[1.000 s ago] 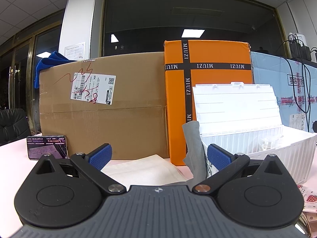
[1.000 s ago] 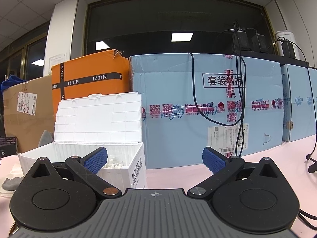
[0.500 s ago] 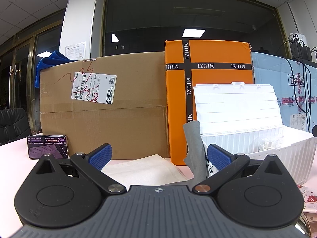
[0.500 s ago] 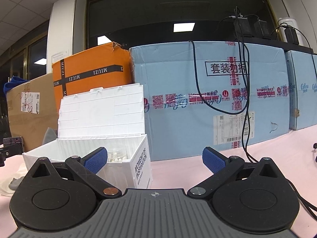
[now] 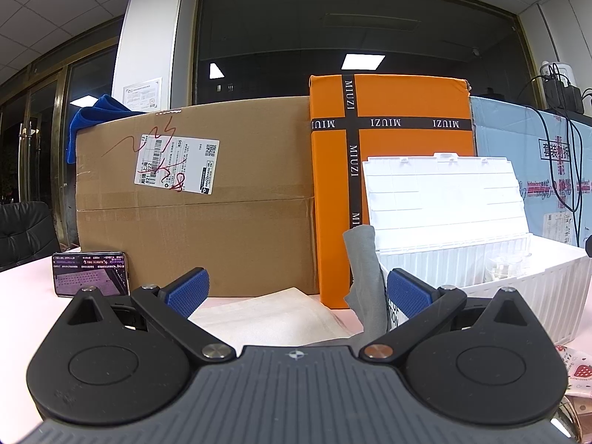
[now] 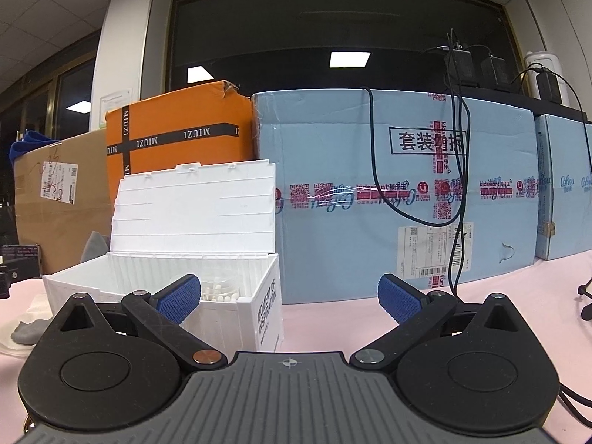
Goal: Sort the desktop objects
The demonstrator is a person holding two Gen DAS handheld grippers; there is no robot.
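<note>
A white plastic storage box with its lid up stands on the pink table; it also shows in the right wrist view, with small white items inside. A grey cloth hangs at the box's left end, over a cream cloth. My left gripper is open and empty, low over the cream cloth, left of the box. My right gripper is open and empty, in front of the box's right corner.
A brown carton, an orange MIUZI box and a blue carton with black cables line the back. A phone leans on the brown carton. A strawberry-print packet lies at the right.
The right gripper has shifted and tilted, so the white box now sits closer and more toward the middle of its view. The left gripper has stayed nearly still.
</note>
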